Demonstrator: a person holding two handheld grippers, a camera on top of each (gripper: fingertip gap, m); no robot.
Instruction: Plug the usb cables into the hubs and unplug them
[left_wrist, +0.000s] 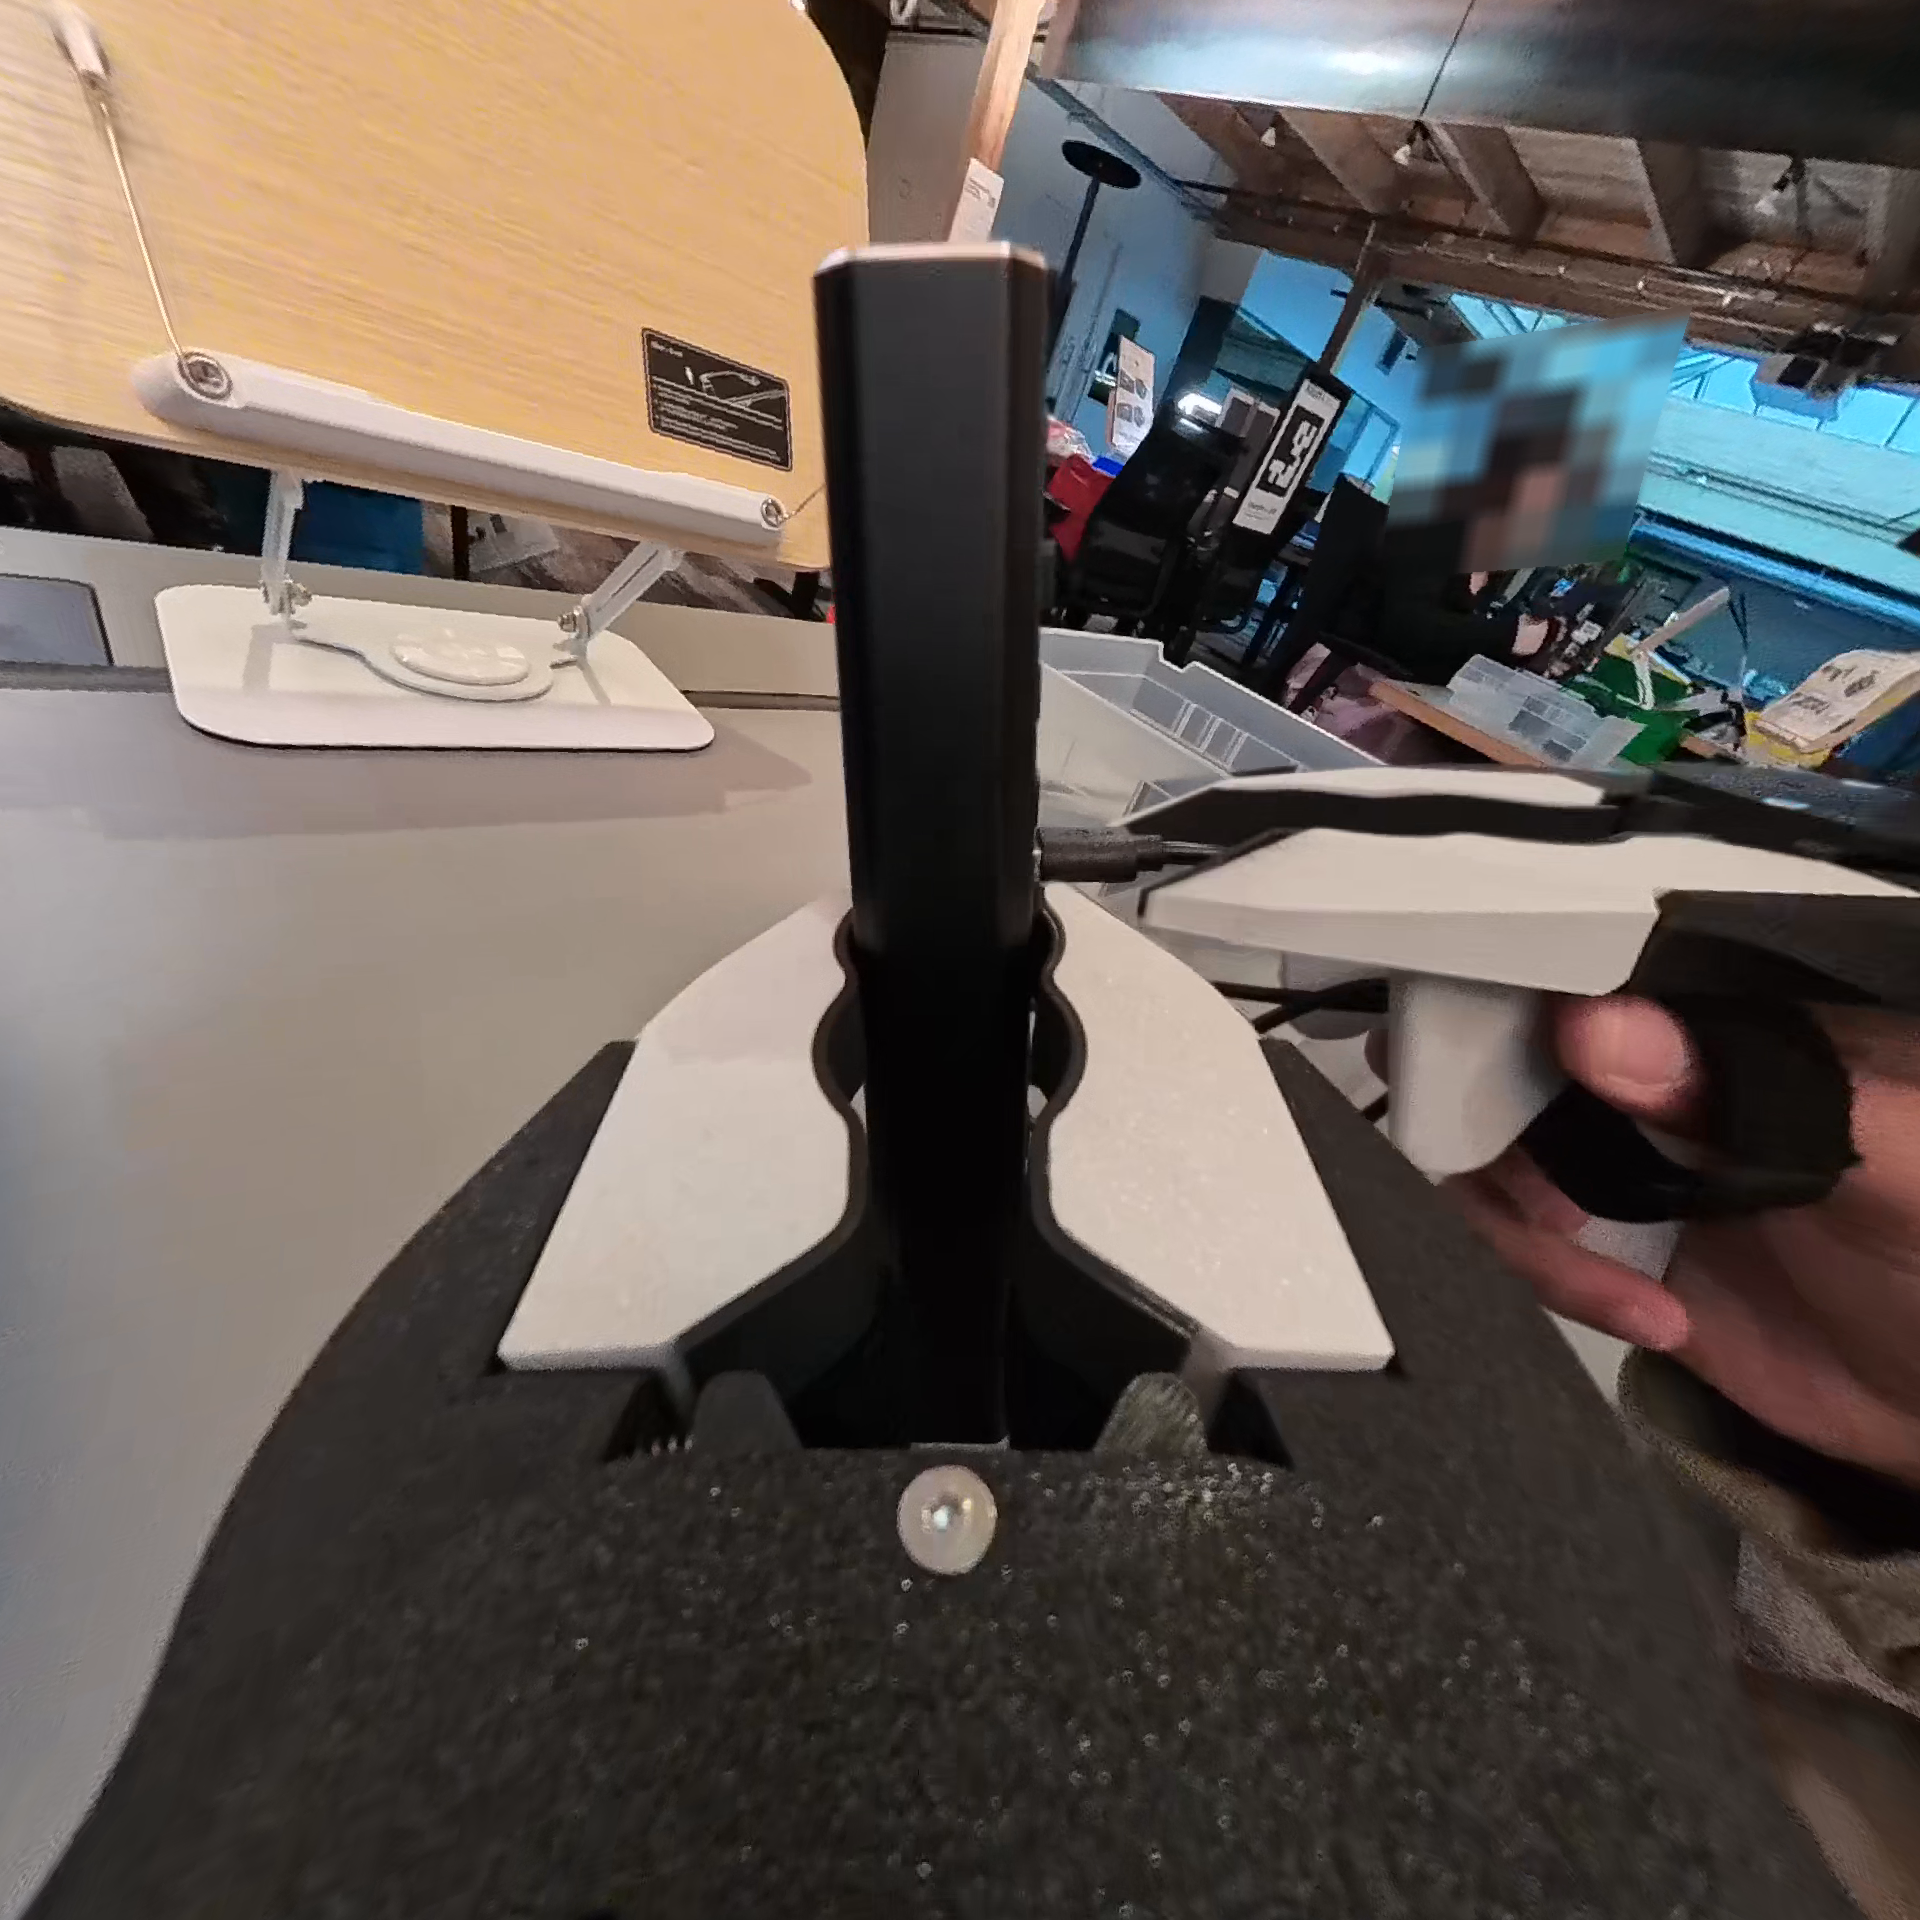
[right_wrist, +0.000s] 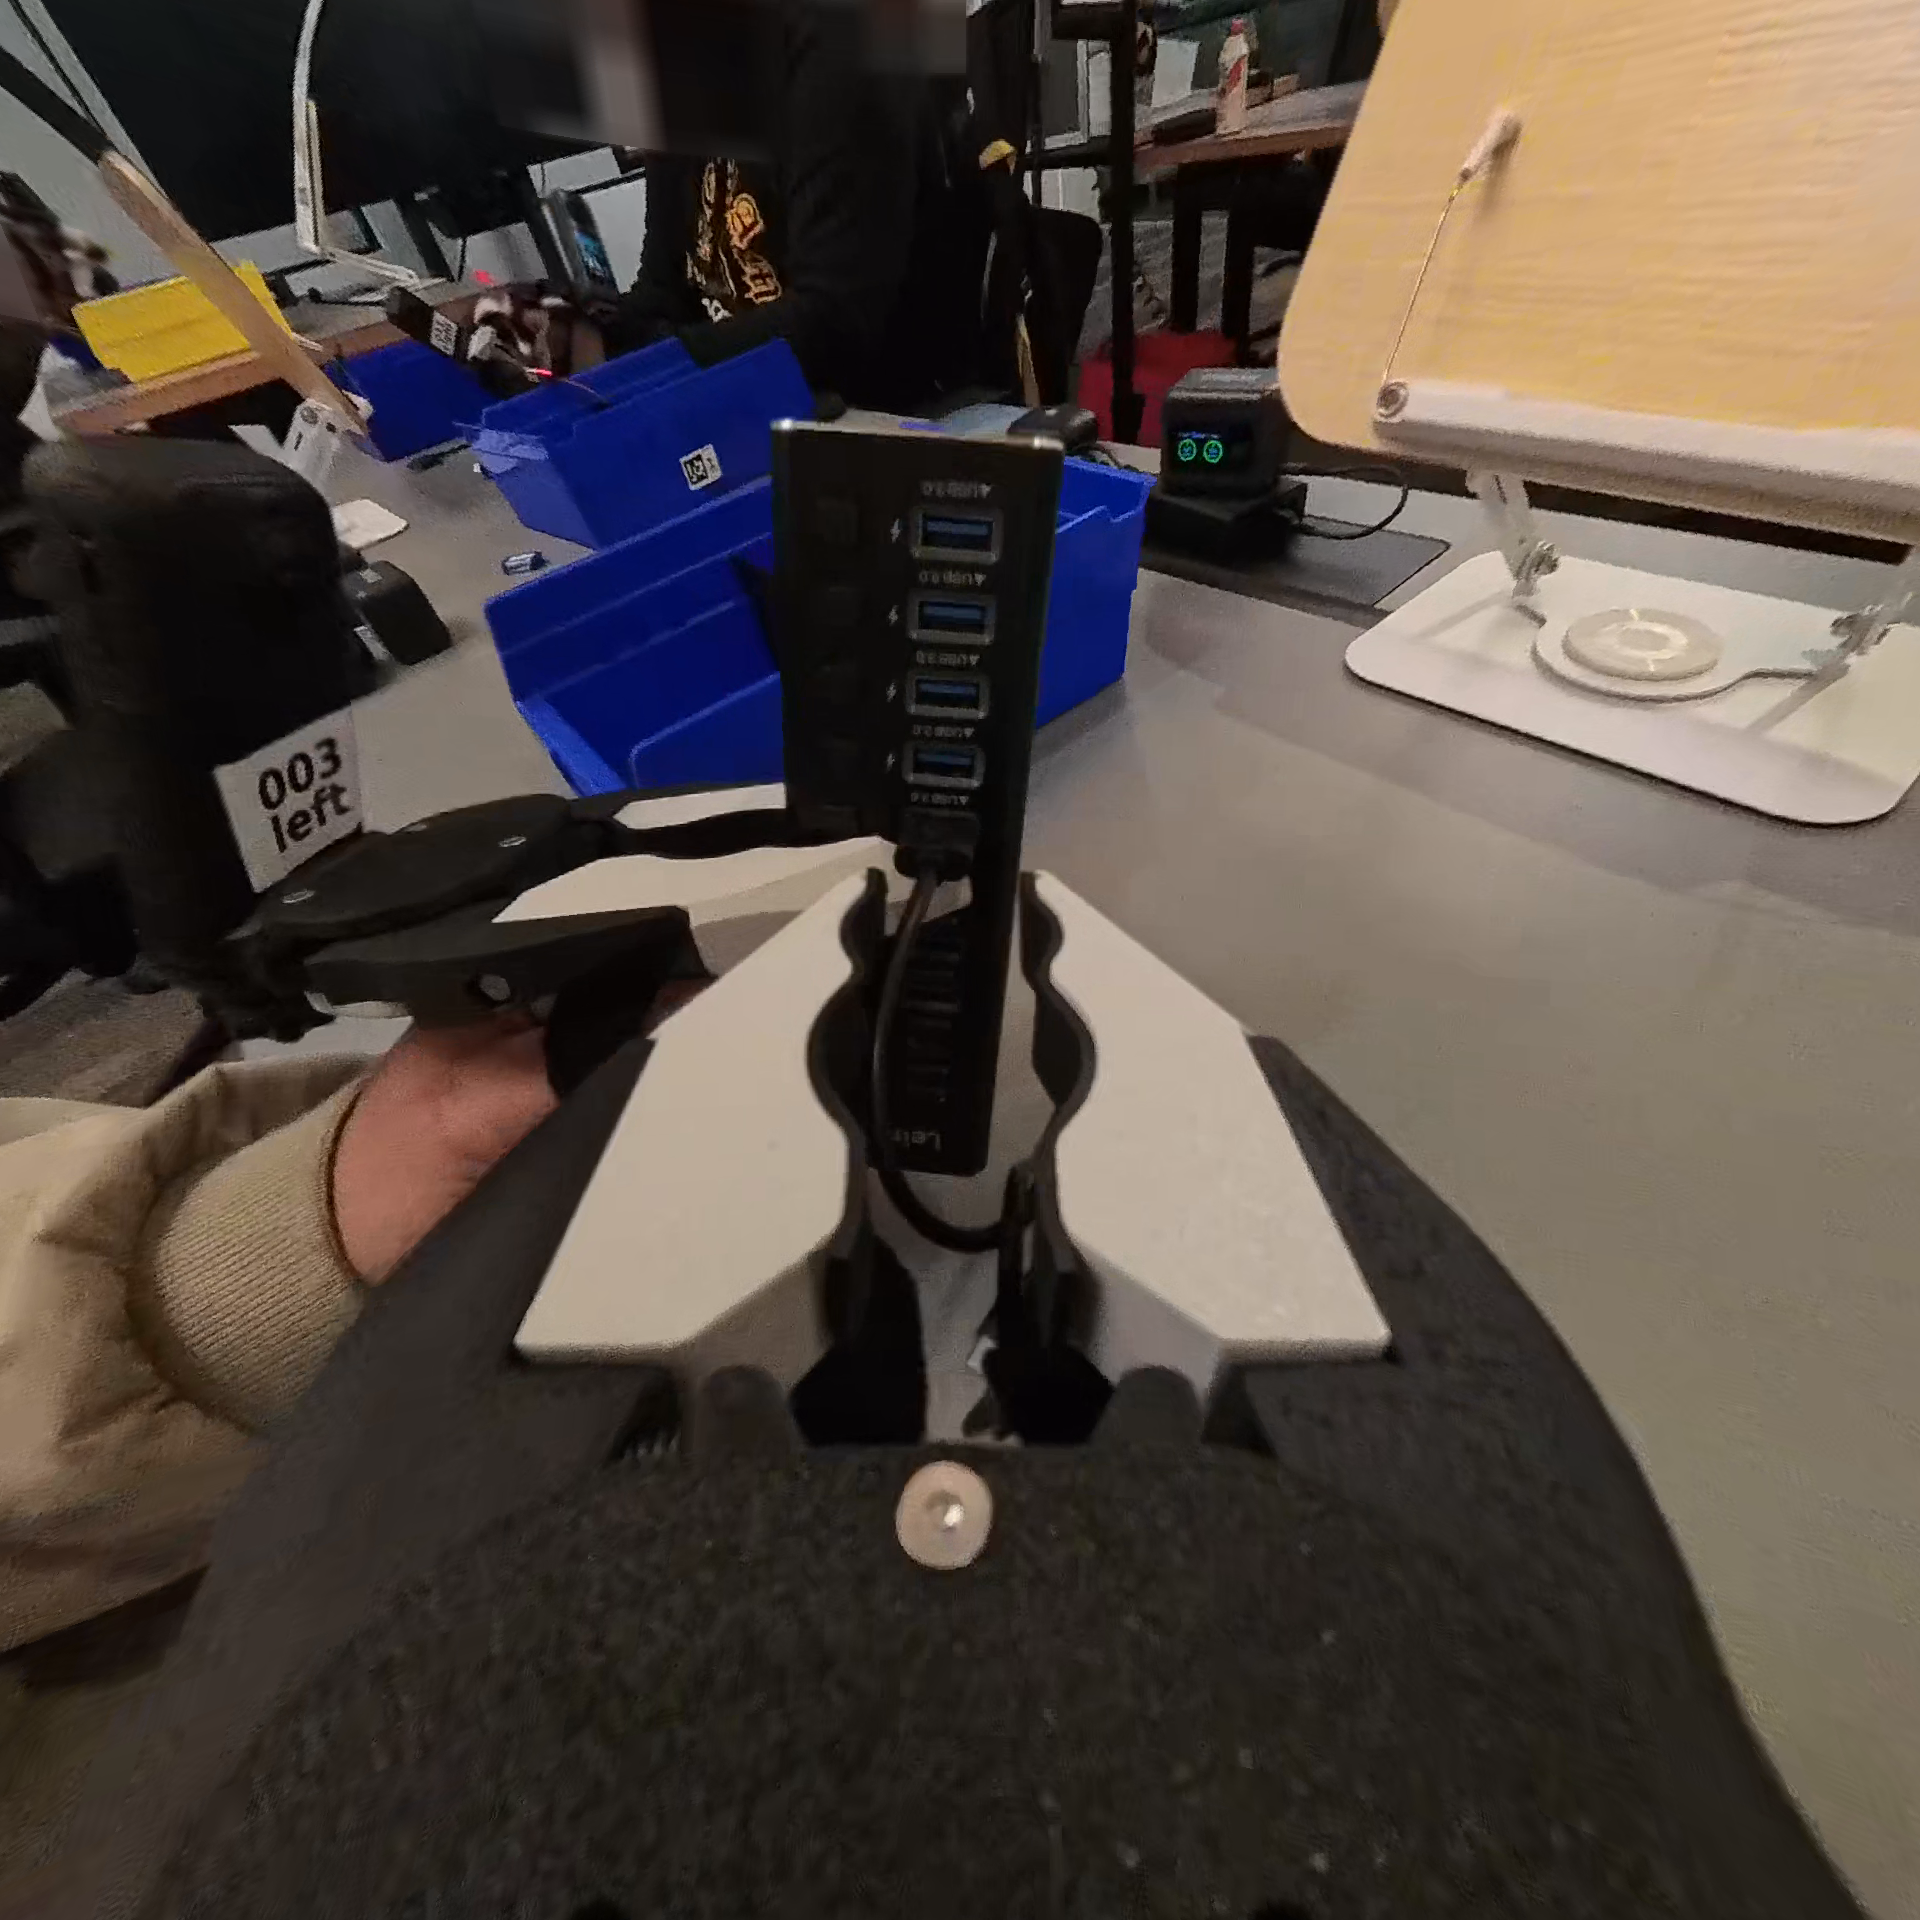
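My left gripper (left_wrist: 943, 935) clamps the USB hub (left_wrist: 925, 623) upright; right gripper (right_wrist: 951, 894) pinches the plug (left_wrist: 1091, 857) w/ fingertips at the port. I'd pull straight, no twist.

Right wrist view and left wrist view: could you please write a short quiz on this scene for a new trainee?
1. True or false: the left tool holds the USB hub upright.
2. How many blue ports above the plugged USB cable are free? A two, B four, C six.
3. What colour are the bins behind the hub?

Key: 1 true; 2 B; 3 blue.
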